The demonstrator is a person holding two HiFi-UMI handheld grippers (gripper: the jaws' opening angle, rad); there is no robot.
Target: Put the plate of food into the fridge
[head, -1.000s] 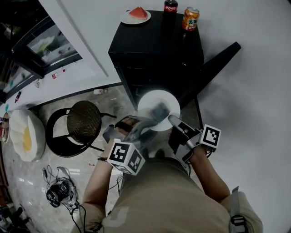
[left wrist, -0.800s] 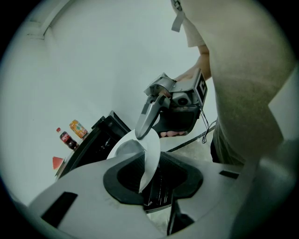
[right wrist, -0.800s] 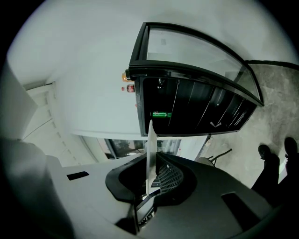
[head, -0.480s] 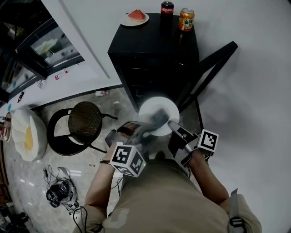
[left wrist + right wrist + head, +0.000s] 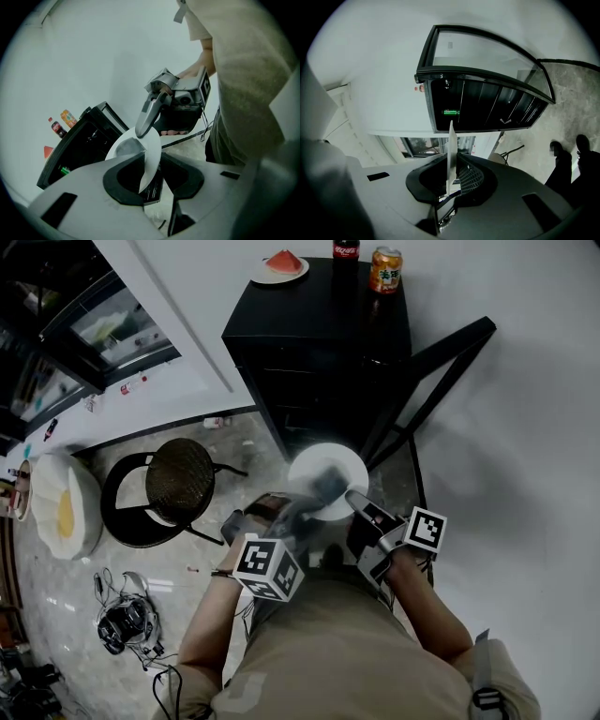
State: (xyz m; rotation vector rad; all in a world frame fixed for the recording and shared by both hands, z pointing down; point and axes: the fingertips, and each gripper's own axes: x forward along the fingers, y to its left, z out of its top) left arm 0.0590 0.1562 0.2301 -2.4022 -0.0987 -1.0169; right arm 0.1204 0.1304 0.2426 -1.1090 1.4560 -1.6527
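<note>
A white plate (image 5: 328,486) with a grey lump of food (image 5: 329,471) hangs level in front of the open black fridge (image 5: 319,329). My left gripper (image 5: 312,499) is shut on the plate's near-left rim, my right gripper (image 5: 355,500) on its near-right rim. In the left gripper view the plate (image 5: 146,152) runs edge-on between the jaws of my left gripper (image 5: 149,174), with the right gripper's finger (image 5: 148,116) on the far rim. In the right gripper view the plate (image 5: 451,150) stands between the jaws of my right gripper (image 5: 450,185), facing the dark fridge interior (image 5: 487,110).
The fridge door (image 5: 441,367) stands swung open to the right. On the fridge top are a plate with a watermelon slice (image 5: 280,265), a cola bottle (image 5: 346,249) and an orange can (image 5: 385,268). A black round stool (image 5: 176,486) and floor cables (image 5: 127,624) lie to the left.
Both grippers and the plate have sunk a little in front of the fridge. Their hold on the plate is unchanged.
</note>
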